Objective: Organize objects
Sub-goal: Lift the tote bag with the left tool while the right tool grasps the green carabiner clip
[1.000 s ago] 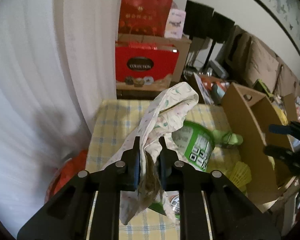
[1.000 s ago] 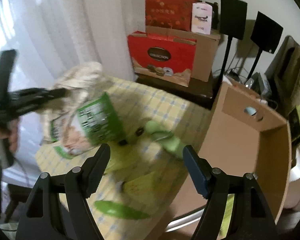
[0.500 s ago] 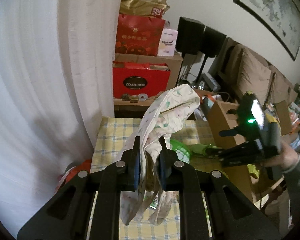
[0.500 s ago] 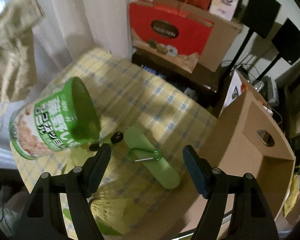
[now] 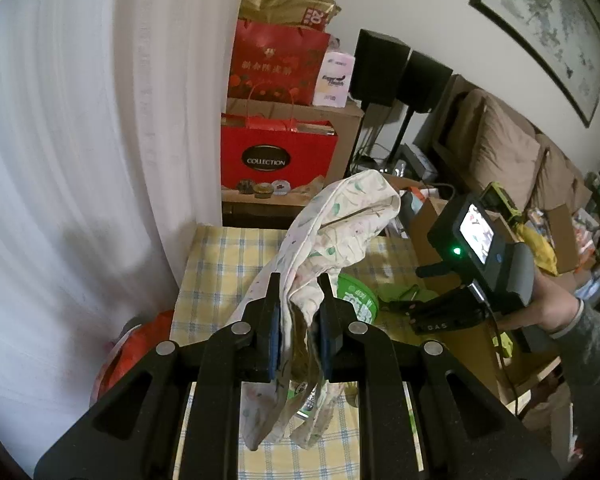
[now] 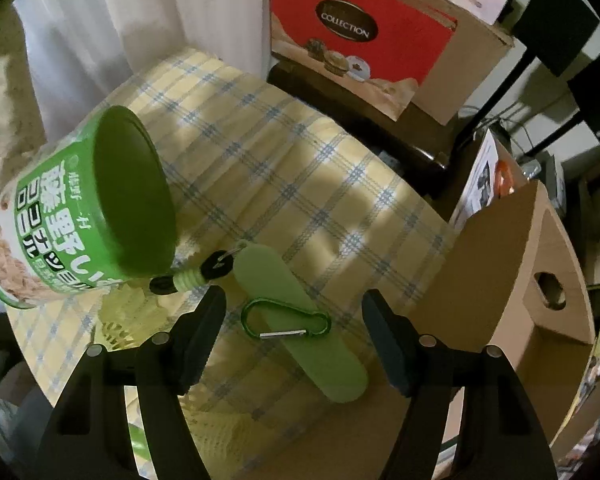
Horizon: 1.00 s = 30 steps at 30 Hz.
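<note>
A: Where do things stand?

B: The left gripper (image 5: 298,320) is clamped on a bunched white floral-print cloth bag (image 5: 336,232), which is lifted above the yellow-and-blue checked tablecloth (image 6: 268,168). The right gripper (image 6: 292,336) hangs with its jaws spread wide and nothing between them, over a pale green oblong silicone case (image 6: 300,320) with a shiny green metal carabiner (image 6: 286,320) lying on it.

A: And the case, how does it lie?

B: Flat on the cloth in the right wrist view, long axis running from about 11 o'clock to 5 o'clock. The end with the black-and-green cord toggle (image 6: 188,280) points to 11, towards a green-lidded cylindrical food can (image 6: 80,216) tipped on its side at 9 o'clock. The rounded end points to 5, near the table edge.

A: So the next grab is the case?

B: That's my guess. The jaws sit roughly across its narrow width, which is right. I'd come straight down at mid-length, keep the carabiner from sliding under a pad, and close on the sides. Soft silicone may squash, so squeeze gently.

A: Where would it go?

B: Probably the brown cardboard box (image 6: 540,264) at 3 o'clock.
</note>
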### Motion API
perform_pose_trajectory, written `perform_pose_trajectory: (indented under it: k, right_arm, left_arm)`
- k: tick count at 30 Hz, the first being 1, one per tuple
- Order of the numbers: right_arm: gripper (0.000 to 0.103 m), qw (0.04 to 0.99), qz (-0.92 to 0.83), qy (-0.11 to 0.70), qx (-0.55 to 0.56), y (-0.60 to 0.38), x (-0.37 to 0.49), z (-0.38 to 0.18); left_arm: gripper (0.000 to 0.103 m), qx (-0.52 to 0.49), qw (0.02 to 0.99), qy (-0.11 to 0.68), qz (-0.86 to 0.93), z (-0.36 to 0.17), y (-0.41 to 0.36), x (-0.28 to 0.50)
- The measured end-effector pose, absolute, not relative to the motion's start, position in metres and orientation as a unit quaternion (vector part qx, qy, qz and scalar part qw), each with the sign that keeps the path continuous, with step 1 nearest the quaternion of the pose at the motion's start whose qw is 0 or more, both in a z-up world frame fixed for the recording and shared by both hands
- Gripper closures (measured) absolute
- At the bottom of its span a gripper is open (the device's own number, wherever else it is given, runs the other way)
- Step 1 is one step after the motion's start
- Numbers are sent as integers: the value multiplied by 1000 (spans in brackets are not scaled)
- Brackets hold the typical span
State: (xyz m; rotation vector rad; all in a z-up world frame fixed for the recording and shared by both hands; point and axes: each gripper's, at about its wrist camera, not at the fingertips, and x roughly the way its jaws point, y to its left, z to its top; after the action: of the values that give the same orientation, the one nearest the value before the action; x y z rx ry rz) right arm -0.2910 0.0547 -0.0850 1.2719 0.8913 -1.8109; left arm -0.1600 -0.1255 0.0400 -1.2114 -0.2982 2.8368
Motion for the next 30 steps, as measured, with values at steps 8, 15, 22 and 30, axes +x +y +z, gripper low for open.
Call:
perform_pose_trajectory:
  k: [8,15,22,30]
  right_arm:
    - [52,368,-697,357,501,53,-293,-92]
    - [58,371,-697,364,493,52,-289,-93]
    - [58,371,-706,354,489,55,-291,-85]
    - [58,373,-724,326,480,65,-293,-53]
  left_arm:
    - [89,-391,22,-97,915,39,-124,-161]
    - [89,-394,20,-100,913,37,-125,-161]
    - [89,-394,19,-100,914,38,-126,-162]
    - [89,-381,20,-98,919,51,-120,-157]
